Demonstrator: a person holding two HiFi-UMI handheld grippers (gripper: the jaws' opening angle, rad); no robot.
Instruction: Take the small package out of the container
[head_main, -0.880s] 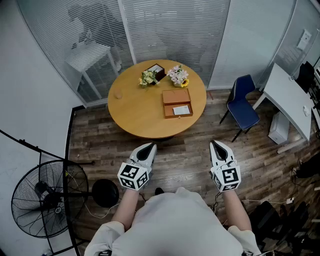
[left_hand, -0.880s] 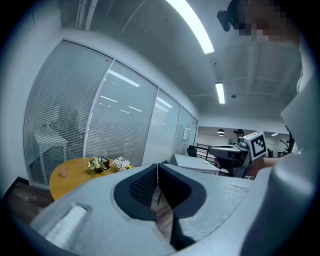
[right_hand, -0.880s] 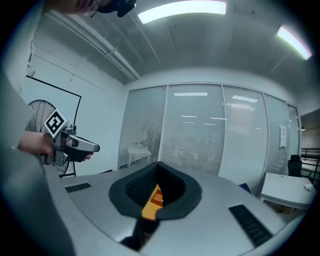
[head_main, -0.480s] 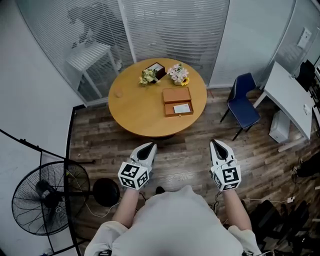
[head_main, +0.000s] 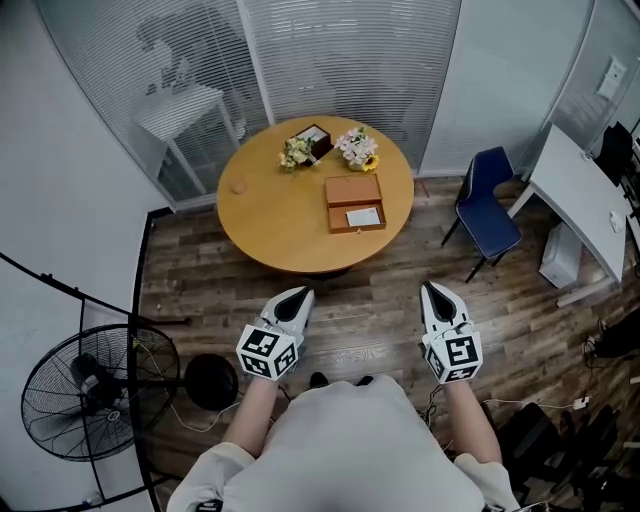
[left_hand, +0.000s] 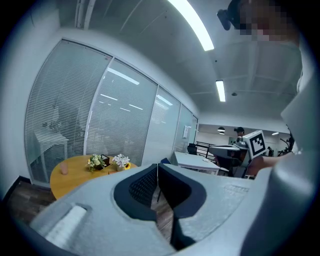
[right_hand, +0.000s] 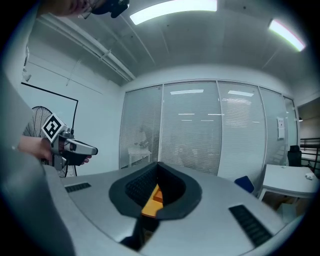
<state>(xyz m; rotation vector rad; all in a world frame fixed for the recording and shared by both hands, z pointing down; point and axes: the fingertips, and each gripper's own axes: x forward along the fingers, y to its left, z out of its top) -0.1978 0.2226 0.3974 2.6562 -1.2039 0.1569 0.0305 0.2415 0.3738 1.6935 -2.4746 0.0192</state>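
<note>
The person stands back from the round wooden table (head_main: 270, 225), so both tools hang in the air over the floor. The left gripper (head_main: 296, 294) has its jaws pressed together with nothing in them. The right gripper (head_main: 432, 289) is closed too and holds nothing. The small white package (head_main: 365, 216) lies inside the open brown box (head_main: 352, 190), near the table's right edge. Bare floor lies between person and table. The blue chair (head_main: 487, 208) stands off to the right and the flowers (head_main: 356, 150) sit behind the box, so the near side looks free for reaching in.
</note>
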